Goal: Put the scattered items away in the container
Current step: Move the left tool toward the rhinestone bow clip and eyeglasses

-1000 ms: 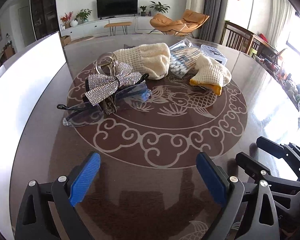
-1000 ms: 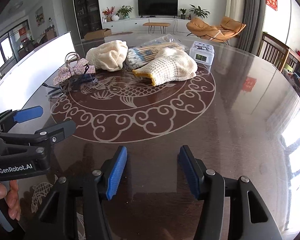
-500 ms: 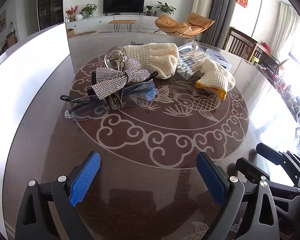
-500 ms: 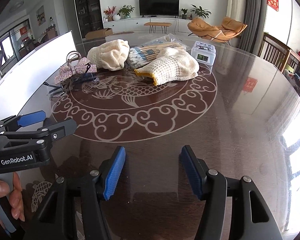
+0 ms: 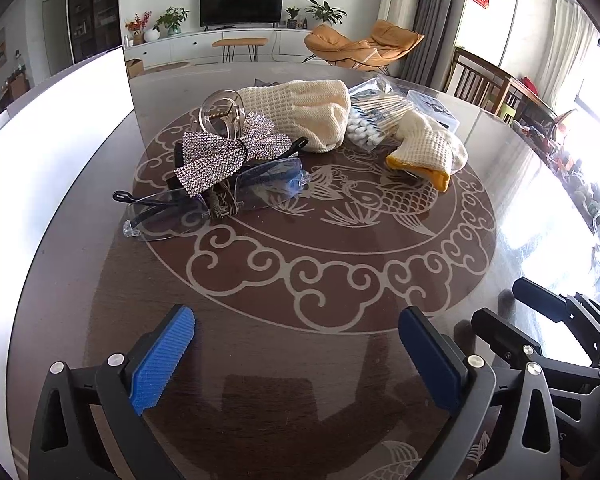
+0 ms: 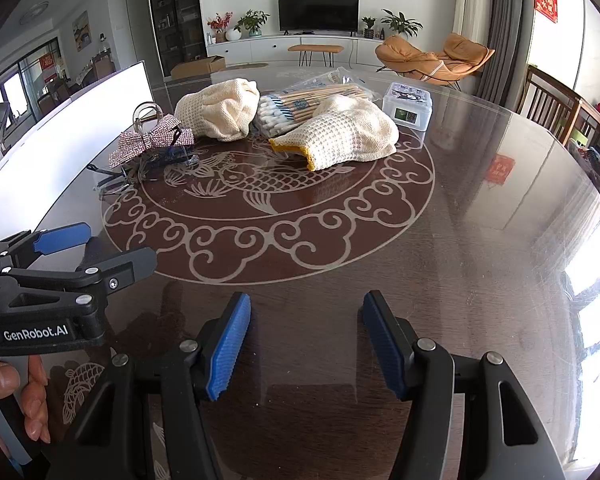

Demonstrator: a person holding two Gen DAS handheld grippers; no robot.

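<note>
Left hand-held gripper (image 5: 296, 356) wider, opening.

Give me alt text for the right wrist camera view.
The right gripper hangs open and empty above a dark patterned table. Farther back lie two knitted gloves, a cotton swab pack, a rhinestone bow and a small box.

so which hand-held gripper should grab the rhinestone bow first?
Probably left. The rhinestone bow lies ahead of the left hand-held gripper, whose empty jaws are opening. From the right hand-held gripper it sits far left.
</note>
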